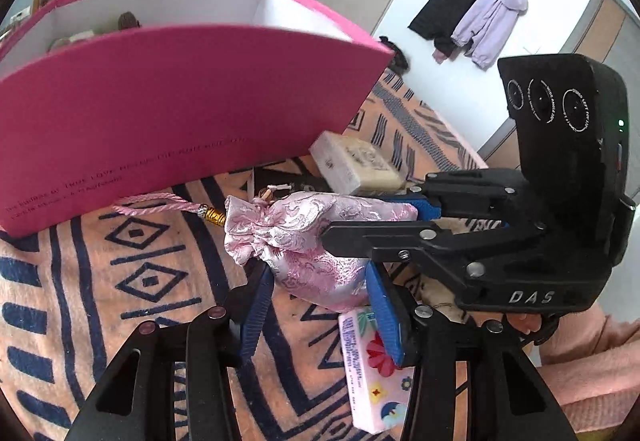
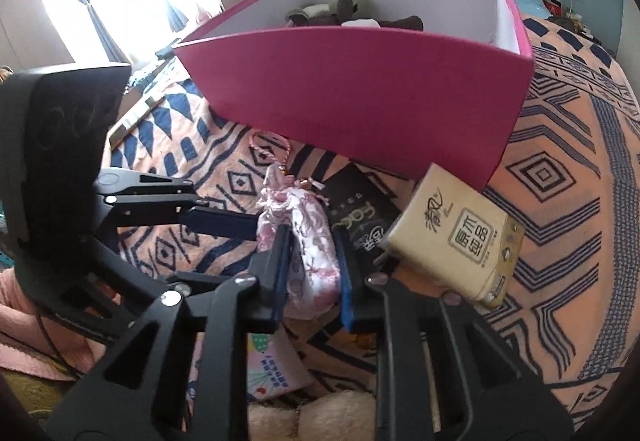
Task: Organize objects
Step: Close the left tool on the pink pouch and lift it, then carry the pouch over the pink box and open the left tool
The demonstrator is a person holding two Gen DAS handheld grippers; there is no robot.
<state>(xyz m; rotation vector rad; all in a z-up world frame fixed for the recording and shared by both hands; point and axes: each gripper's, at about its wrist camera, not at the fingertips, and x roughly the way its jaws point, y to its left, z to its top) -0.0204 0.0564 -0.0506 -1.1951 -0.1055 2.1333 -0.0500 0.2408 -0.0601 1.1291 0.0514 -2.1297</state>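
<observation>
A pink brocade pouch (image 1: 308, 241) with a pink cord and gold bead lies on the patterned blanket in front of the tall pink box (image 1: 180, 101). My left gripper (image 1: 318, 281) has its blue pads pressed on the pouch's near end. From the right, my right gripper (image 1: 372, 221) clamps the same pouch across its far end. In the right wrist view the pouch (image 2: 314, 265) sits squeezed between the right gripper (image 2: 312, 237) pads, and a left finger (image 2: 224, 223) touches its left side. The pink box (image 2: 380, 81) is open on top, with a brown plush toy (image 2: 340, 11) inside.
A beige tissue pack (image 2: 456, 241) and a black packet (image 2: 360, 209) lie right of the pouch, close to the box. Under the grippers lies a pink floral packet (image 1: 376, 369). The orange and navy blanket (image 2: 560, 181) stretches right. Jackets hang on the wall (image 1: 472, 17).
</observation>
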